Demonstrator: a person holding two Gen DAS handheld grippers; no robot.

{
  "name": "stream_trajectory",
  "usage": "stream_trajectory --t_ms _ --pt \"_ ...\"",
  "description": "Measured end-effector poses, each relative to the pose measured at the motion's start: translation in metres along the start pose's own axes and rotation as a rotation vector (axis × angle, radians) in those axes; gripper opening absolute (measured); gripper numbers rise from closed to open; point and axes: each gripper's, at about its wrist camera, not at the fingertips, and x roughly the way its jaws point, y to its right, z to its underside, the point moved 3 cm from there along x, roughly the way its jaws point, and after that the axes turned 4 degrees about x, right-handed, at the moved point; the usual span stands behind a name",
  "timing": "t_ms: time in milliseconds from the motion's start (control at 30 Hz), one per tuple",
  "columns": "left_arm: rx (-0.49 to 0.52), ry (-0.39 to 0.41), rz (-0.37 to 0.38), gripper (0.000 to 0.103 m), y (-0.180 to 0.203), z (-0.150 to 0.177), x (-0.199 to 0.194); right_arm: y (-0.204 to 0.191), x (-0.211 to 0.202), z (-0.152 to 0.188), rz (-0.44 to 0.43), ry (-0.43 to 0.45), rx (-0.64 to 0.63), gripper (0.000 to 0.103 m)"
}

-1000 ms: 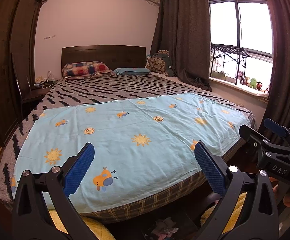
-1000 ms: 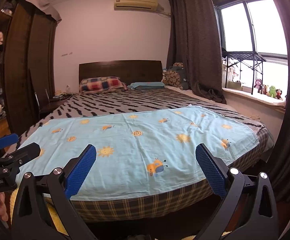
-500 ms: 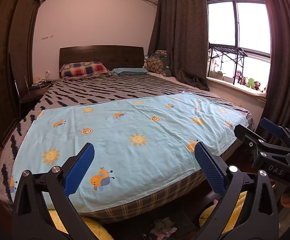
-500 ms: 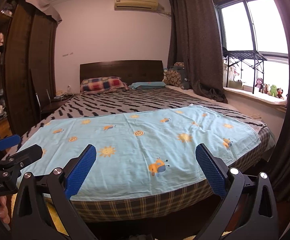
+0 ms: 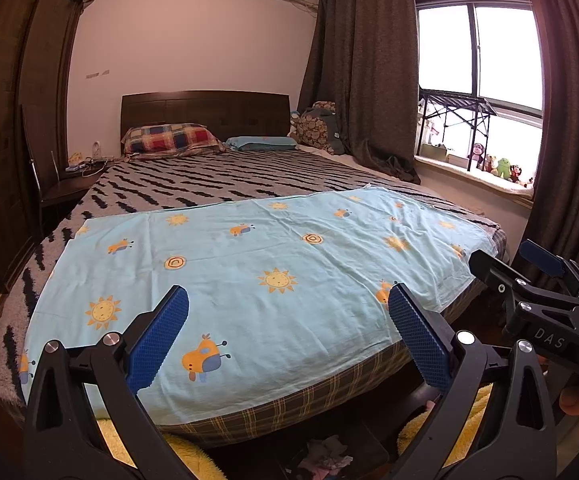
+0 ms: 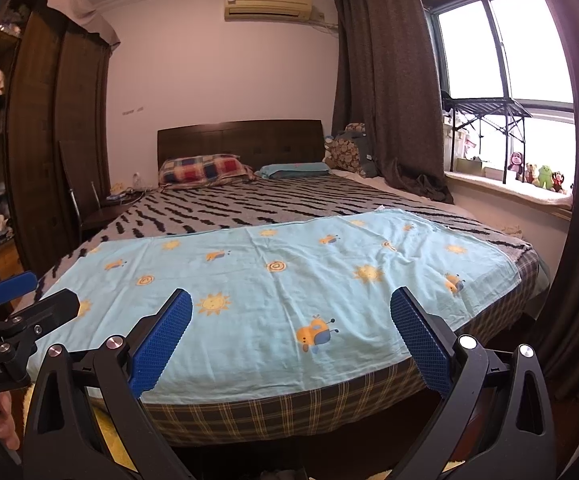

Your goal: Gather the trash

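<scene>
Nearby, "DAS" on right gripper [image 5: 537, 280], "GenRoboAI" on left gripper [image 6: 13, 308].

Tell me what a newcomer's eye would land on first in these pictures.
The light blue sheet printed with suns and cartoon animals, spread across the foot of the bed, draws the eye first. Close in front, the left hand-held gripper and the right hand-held gripper are both held wide open above it, gripping nothing. To the right, the bright window glares between dark curtains.
</scene>
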Motion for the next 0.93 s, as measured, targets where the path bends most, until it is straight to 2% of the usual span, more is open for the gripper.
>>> stream_trajectory --t_ms 267,933 --pt "0.006 0.009 -0.022 0.095 0.0000 0.0002 0.0003 -0.0025 0.0046 0.0017 0.000 -0.013 -0.005 0.100" --pt "-0.027 -0.009 0.014 0.095 -0.0067 -0.0009 0.0049 -0.0041 0.0076 0.0027 0.003 -0.025 -0.009 0.100"
